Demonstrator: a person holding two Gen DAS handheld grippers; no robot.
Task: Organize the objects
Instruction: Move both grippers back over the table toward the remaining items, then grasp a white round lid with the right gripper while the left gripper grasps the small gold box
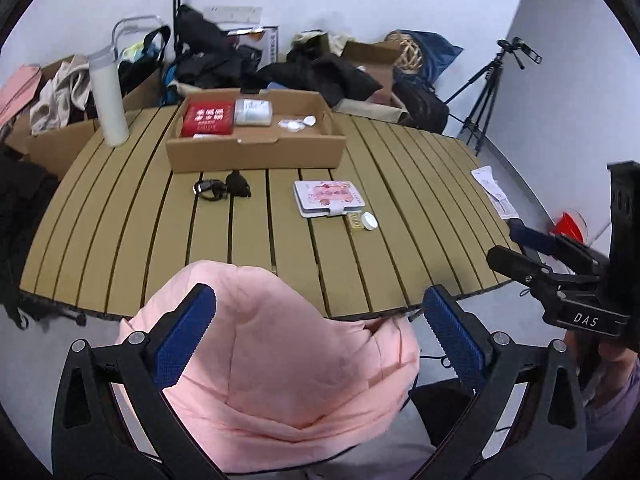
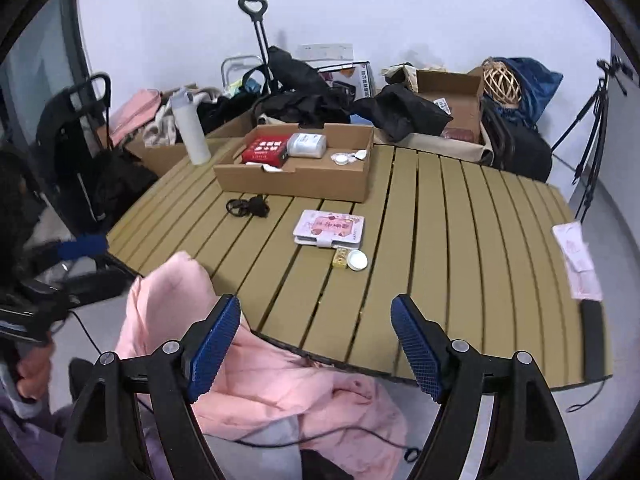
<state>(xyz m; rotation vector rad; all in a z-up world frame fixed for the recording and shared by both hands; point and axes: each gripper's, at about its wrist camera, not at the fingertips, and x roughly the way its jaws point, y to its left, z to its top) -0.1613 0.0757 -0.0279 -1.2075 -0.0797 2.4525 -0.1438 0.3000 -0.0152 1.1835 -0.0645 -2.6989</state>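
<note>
So, pink jacket (image 1: 280,360) bunched over the near edge of the slatted table (image 1: 120,220), half hanging off. Left tongs (image 1: 320,336) spread wide around it, right tongs (image 2: 316,344) spread too, pinching nothing. Probably grab-and-fold next, toward the cardboard box (image 1: 256,152); needs a firm bite on loose fabric.

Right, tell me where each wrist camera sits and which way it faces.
Left wrist: sits on the left gripper, jaws open, near the slatted tan table's front edge over the pink padded garment, facing the brown cardboard tray; the right gripper shows at far right.
Right wrist: sits on the right gripper, jaws open, further right, facing the same way; a hand shows at left.
Shared: table, garment, tray, pink-and-white wallet, white cylindrical bottle.
</note>
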